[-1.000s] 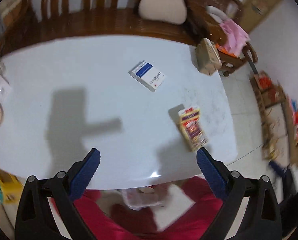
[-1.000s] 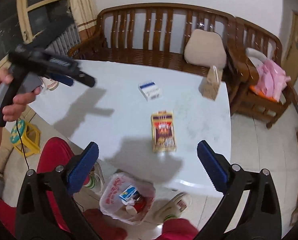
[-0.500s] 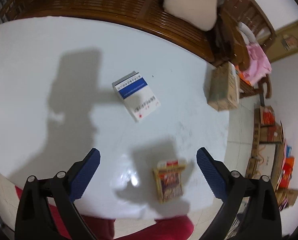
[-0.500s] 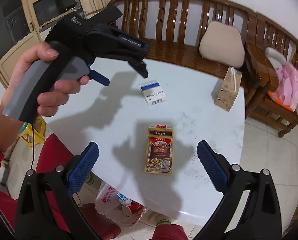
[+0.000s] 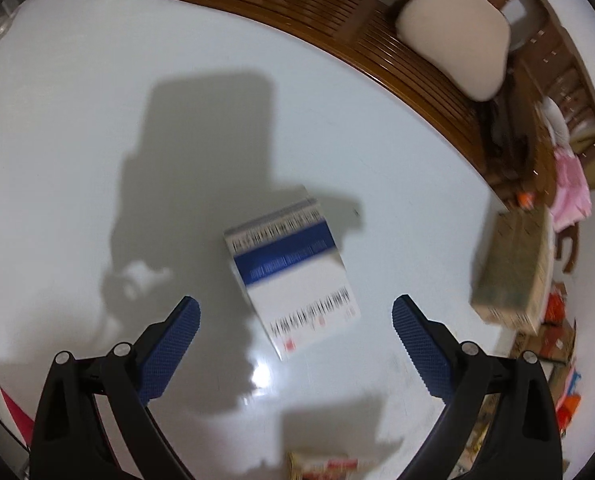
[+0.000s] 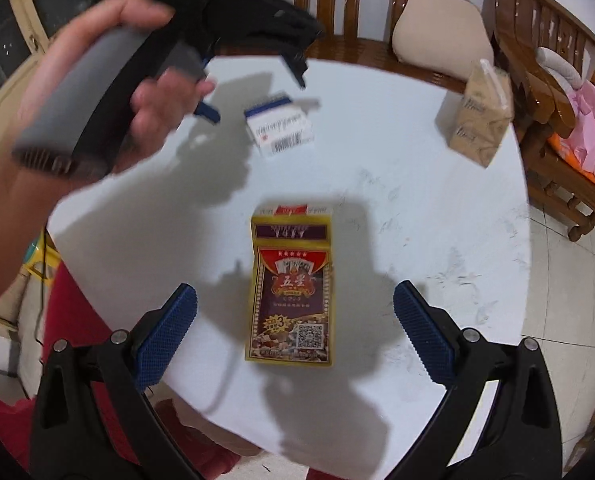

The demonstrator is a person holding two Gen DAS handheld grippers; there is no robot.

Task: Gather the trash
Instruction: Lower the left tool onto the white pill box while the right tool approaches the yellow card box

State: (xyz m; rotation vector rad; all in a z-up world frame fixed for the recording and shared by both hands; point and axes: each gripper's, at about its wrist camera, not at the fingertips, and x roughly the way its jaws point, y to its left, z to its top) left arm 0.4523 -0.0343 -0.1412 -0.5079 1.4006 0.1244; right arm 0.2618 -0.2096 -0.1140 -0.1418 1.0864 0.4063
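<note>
A white and blue box (image 5: 293,276) lies flat on the white round table (image 5: 97,160); it also shows in the right wrist view (image 6: 280,126). My left gripper (image 5: 295,318) is open and empty, hovering just above and in front of that box; from the right wrist view it hangs over the box (image 6: 253,80). A yellow and purple snack box (image 6: 291,286) lies near the table's front edge. My right gripper (image 6: 295,320) is open and empty above it. A brown drink carton (image 6: 479,114) stands at the table's far right, also in the left wrist view (image 5: 513,268).
A wooden bench (image 6: 357,8) with a beige cushion (image 6: 441,32) runs behind the table. A wooden chair with a pink bag (image 6: 589,136) stands at the right. The person's red-clad legs (image 6: 69,320) are at the front left edge.
My left gripper has moved forward and down toward the white and blue box, which now looms larger. My right gripper has closed in over the snack box. The trash bag has left view.
</note>
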